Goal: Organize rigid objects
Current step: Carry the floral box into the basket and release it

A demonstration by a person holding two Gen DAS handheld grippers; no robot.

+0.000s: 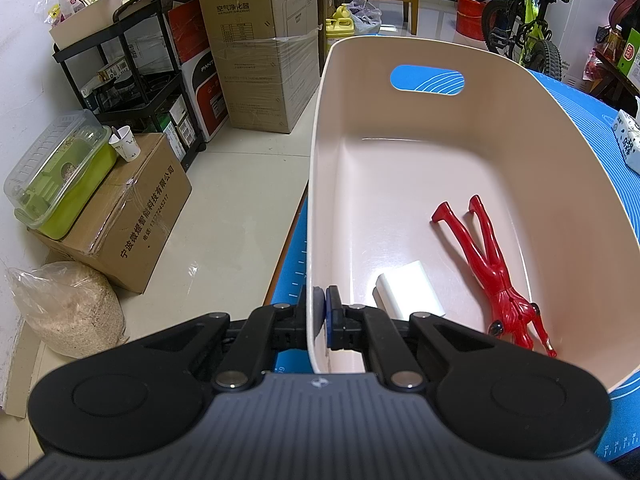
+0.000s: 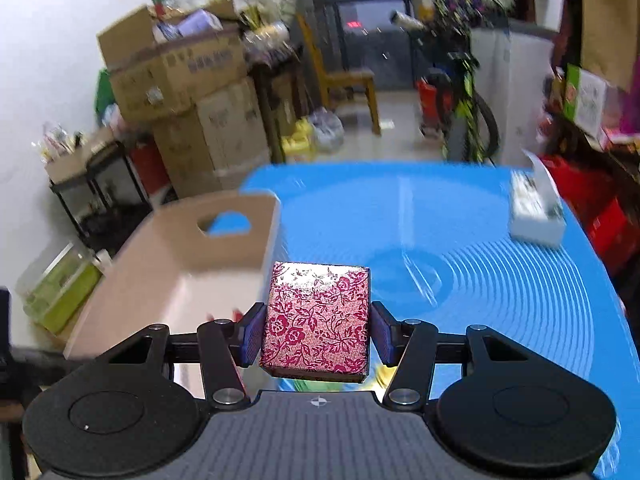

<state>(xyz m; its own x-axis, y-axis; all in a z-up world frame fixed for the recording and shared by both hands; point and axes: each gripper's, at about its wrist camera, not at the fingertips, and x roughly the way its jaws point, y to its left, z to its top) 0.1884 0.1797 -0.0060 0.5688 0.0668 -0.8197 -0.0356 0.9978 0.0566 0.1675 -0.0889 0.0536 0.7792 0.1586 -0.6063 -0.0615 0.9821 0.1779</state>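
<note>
Two items already in beige bin (image 1: 540, 128): red plastic figure (image 1: 496, 276), lying flat on bin floor toward right wall; white rectangular block (image 1: 410, 294), just beside it toward near end. Left gripper (image 1: 322, 312) clamped on bin's near rim, one pad inside, one outside. Right gripper (image 2: 318, 330) closed on floral-patterned box (image 2: 318, 320), pink on silver, held by its two sides above blue mat (image 2: 460, 280), right of bin and not yet over it. Risks, judged: smooth box sides slipping between pads mid-carry; box corner striking bin wall on approach from the right; drop onto figure's thin legs, leaving box tilted; bin tipping or sliding if rim clamp pulls unevenly. Right view motion-blurred, so clearance to bin wall uncertain. Legible writing: tall carton (image 1: 256, 40) marked "空气净化器" with partial "In-axss"; low carton (image 1: 120, 224) marked "宁波微煜智能科技有限公司"; dark box fragment "PAN". Tissue pack (image 2: 536, 208) print unreadable.
</note>
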